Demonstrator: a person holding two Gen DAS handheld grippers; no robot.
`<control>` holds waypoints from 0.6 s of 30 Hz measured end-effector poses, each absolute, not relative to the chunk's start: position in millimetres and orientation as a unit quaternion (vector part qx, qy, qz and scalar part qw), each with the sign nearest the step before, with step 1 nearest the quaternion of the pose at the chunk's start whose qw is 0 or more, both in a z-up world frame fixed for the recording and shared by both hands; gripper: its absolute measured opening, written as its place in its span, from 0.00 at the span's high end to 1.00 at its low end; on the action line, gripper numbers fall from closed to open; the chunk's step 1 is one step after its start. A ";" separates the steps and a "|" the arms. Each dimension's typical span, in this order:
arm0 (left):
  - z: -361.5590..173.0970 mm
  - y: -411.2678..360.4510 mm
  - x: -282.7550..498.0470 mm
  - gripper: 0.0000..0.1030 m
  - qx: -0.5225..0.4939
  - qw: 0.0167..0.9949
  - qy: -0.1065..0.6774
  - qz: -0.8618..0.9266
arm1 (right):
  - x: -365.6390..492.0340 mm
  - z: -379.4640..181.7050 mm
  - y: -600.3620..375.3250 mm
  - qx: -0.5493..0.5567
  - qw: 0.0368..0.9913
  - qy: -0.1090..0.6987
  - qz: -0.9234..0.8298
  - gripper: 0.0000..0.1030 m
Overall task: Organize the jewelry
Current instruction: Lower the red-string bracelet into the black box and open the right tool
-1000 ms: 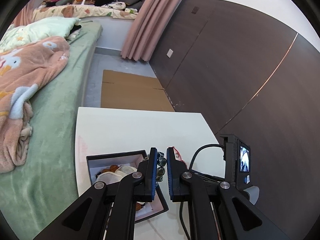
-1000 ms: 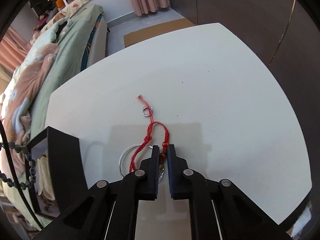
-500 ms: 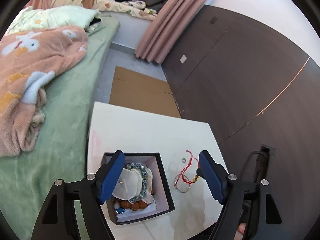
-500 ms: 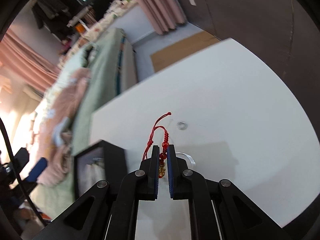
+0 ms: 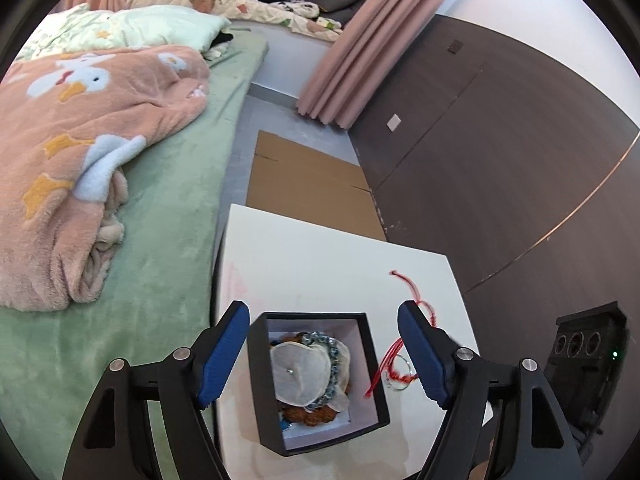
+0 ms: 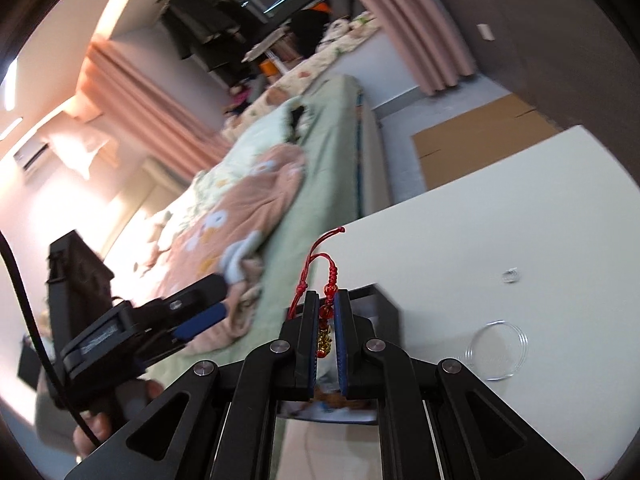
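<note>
Above the black box (image 5: 318, 376), the right gripper (image 6: 326, 332) clamps a red cord bracelet (image 6: 326, 312). Left gripper (image 5: 326, 354) spreads wide around the box.

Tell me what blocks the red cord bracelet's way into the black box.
Nothing visible. The right gripper holds the red cord bracelet beside the open black box; the wide-open left gripper straddles it without covering it.

Item count, per visible qty:
- Tongs: 2 — left tongs (image 5: 324, 354), right tongs (image 6: 326, 344).
- Black box (image 5: 376, 364): 1, on tabletop (image 5: 320, 264).
- Red cord bracelet (image 6: 328, 292): 1.
- Clear bangle (image 6: 498, 350): 1.
- Small ring (image 6: 511, 275): 1.
- Bead bracelets in box: approx. 2 — grey-blue (image 5: 334, 354), brown (image 5: 310, 416); exact qty unclear.
- Cardboard sheet (image 5: 308, 184), floor: 1.
- Pink blanket (image 5: 80, 128): 1.
</note>
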State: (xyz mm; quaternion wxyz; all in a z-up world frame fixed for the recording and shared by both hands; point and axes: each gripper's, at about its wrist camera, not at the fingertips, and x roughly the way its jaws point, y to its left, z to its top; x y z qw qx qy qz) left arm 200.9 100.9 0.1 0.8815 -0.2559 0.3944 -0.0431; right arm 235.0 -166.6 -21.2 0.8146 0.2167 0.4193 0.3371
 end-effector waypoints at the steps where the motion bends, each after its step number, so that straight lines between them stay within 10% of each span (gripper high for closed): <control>1: -0.5 101.6 200.8 0.25 -0.257 0.881 0.395 -0.042 | 234.5 -21.0 -159.3 0.207 0.812 0.423 0.345 0.91; 5: -1.3 100.1 201.9 0.25 -0.255 0.881 0.397 -0.042 | 239.3 -28.0 -155.9 0.190 0.817 0.445 0.315 0.34; 18: 1.4 49.5 205.3 0.25 -0.210 0.886 0.403 -0.094 | 246.9 -31.4 -235.2 0.242 0.828 0.450 0.233 0.31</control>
